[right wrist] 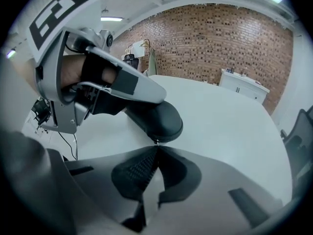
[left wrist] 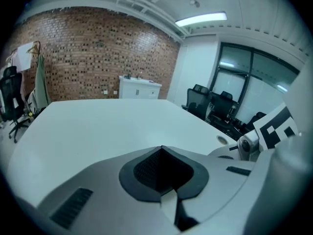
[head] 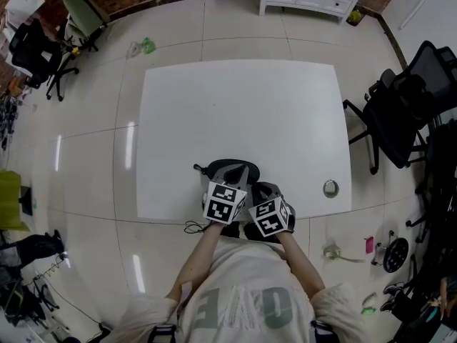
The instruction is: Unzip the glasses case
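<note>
Right gripper view: the right tongs (right wrist: 156,149) are pressed together on a small metal zip pull (right wrist: 155,142) at the end of the dark, smooth, rounded glasses case (right wrist: 159,121), near the white tabletop's (right wrist: 230,121) front edge. The left tongs (left wrist: 161,150), closed on nothing, lie over the case, likely steadying it.

My left gripper (head: 233,175) and right gripper (head: 265,192) sit side by side over the dark glasses case (head: 212,170) at the white table's (head: 235,106) near edge. A round metal fitting (head: 330,189) sits at its near-right corner.
</note>
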`<action>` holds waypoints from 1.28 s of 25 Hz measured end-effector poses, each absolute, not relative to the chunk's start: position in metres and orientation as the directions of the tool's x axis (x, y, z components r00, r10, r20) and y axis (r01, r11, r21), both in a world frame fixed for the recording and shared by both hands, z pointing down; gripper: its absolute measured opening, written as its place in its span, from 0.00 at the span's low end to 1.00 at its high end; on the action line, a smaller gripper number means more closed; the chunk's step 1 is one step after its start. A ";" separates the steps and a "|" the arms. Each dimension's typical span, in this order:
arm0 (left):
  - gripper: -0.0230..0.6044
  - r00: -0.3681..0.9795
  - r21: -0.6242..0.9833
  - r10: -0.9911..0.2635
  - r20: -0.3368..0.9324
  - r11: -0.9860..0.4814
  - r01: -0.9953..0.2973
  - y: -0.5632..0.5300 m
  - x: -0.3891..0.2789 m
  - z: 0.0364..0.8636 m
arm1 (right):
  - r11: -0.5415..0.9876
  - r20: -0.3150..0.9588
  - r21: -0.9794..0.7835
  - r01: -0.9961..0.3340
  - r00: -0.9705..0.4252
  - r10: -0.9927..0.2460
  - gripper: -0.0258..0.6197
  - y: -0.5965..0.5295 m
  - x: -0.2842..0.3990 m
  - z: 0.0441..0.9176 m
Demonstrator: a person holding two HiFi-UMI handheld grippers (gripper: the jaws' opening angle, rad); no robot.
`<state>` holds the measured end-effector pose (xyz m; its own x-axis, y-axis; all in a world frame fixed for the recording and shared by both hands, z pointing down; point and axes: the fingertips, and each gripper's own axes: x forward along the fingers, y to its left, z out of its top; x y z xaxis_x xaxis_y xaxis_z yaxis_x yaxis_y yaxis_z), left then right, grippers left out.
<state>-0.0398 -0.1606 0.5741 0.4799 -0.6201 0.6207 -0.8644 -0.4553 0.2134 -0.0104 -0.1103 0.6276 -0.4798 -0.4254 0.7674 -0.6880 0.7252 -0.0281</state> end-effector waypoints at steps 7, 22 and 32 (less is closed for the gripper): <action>0.04 0.487 0.245 -0.626 0.609 -0.435 -0.866 -0.159 -0.039 0.577 | 0.693 0.772 -0.018 -0.721 -0.450 -0.449 0.04 -0.131 0.014 0.631; 0.04 0.317 0.257 -0.720 0.618 -0.196 -0.946 -0.123 -0.133 0.571 | 0.750 0.774 0.024 -0.661 -0.462 -0.432 0.04 -0.141 0.014 0.632; 0.04 0.299 0.209 -0.737 0.606 -0.215 -0.954 -0.164 -0.135 0.578 | 0.840 0.774 0.019 -0.542 -0.524 -0.356 0.04 -0.091 -0.003 0.629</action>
